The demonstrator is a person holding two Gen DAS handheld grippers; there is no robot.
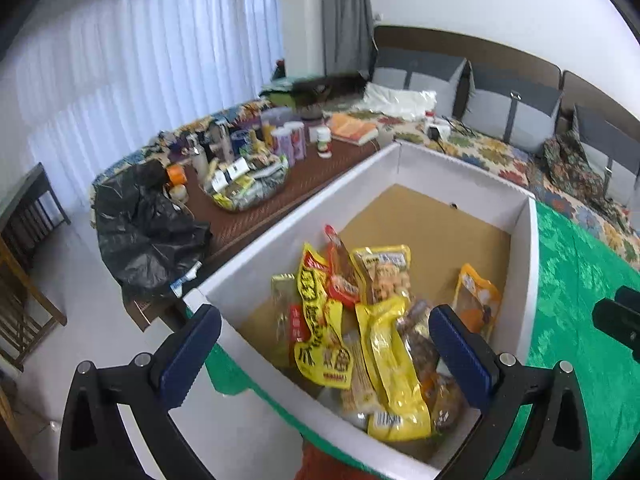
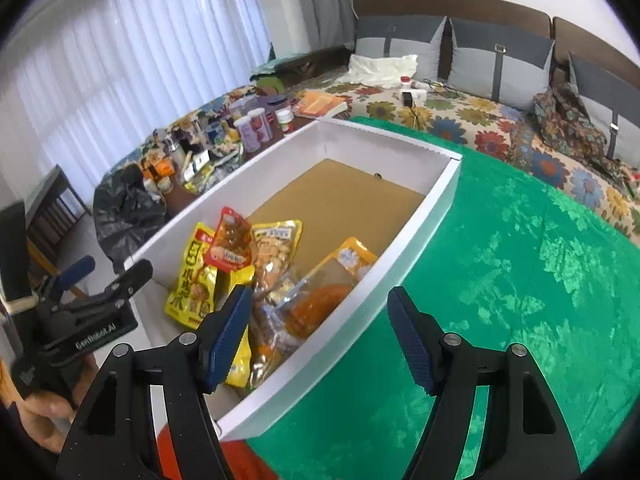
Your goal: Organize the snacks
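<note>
A white box (image 1: 280, 240) with a brown cardboard floor stands on a green cloth. Several snack packets are piled at its near end: a yellow packet (image 1: 320, 320), a red packet (image 1: 342, 272), a long yellow packet (image 1: 394, 364) and an orange packet (image 1: 476, 300). My left gripper (image 1: 324, 320) hangs open above the pile, holding nothing. In the right wrist view the same box (image 2: 400, 268) holds the yellow packet (image 2: 194, 280), red packet (image 2: 230, 240) and orange packet (image 2: 324, 292). My right gripper (image 2: 320, 296) is open and empty, straddling the box's right wall from above. The left gripper (image 2: 108, 272) shows at the left, in a hand.
The green cloth (image 2: 520, 260) spreads to the right of the box. Beyond the box's left wall a low brown table (image 1: 304, 184) carries bottles, cans, a snack basket (image 1: 248, 184) and a book (image 1: 352, 128). A black bag (image 1: 148, 232) drapes over its corner. A floral sofa (image 2: 460, 120) runs behind.
</note>
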